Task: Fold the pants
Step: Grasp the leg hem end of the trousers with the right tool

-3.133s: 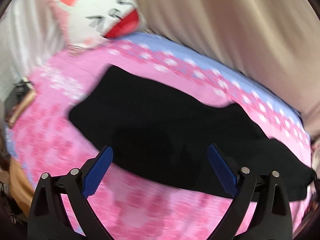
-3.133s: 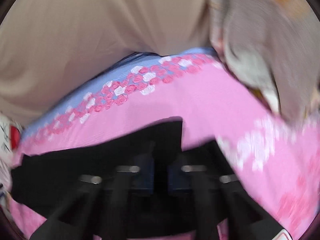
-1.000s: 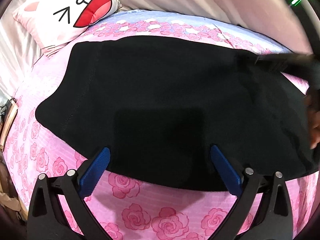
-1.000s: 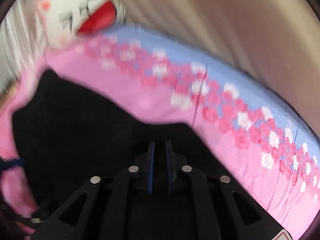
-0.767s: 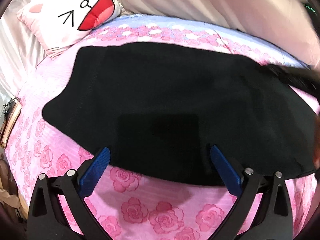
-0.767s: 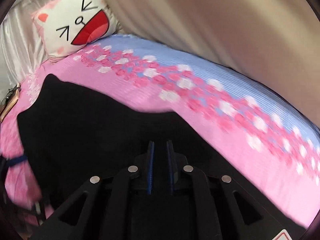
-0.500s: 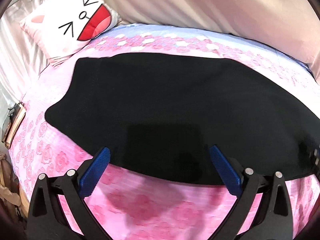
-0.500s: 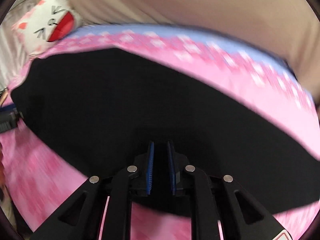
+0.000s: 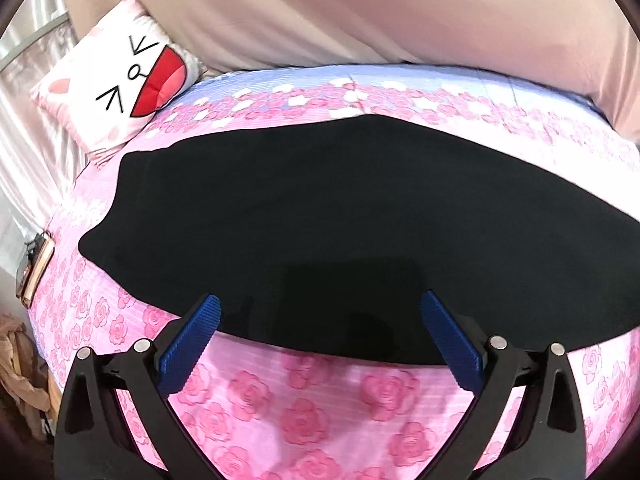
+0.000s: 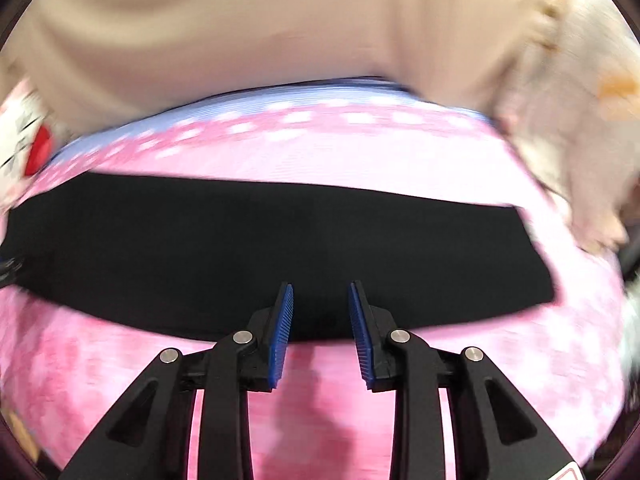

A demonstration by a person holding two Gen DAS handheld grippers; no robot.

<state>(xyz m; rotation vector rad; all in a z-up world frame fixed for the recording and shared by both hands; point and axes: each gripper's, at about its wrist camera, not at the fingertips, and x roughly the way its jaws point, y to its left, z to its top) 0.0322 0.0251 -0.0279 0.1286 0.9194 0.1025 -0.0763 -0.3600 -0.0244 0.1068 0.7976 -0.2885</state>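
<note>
Black pants (image 9: pixel 340 216) lay flat, folded lengthwise into 1 band on our pink rose bedspread (image 9: pixel 304 408), cross folds left; our left gripper (image 9: pixel 320 320) gaped empty above the near edge, cat pillow (image 9: pixel 120 88) beyond. Right view: right gripper (image 10: pixel 320 312) was opening, nothing between, beige curtain (image 10: pixel 240 32) behind.

The pants (image 9: pixel 320 220) lie flat across the middle of the bed (image 9: pixel 304 408), stretched from left to right, with bedding showing before and behind them. A pillow (image 9: pixel 120 84) rests at the bed's far left corner, behind the pants and against the curtain (image 9: pixel 360 12) that hangs along the bed's far side. The left gripper (image 9: pixel 320 312) hangs over the pants' near edge, and the right gripper (image 10: pixel 320 300) over the same near edge, nothing between its jaws.
</note>
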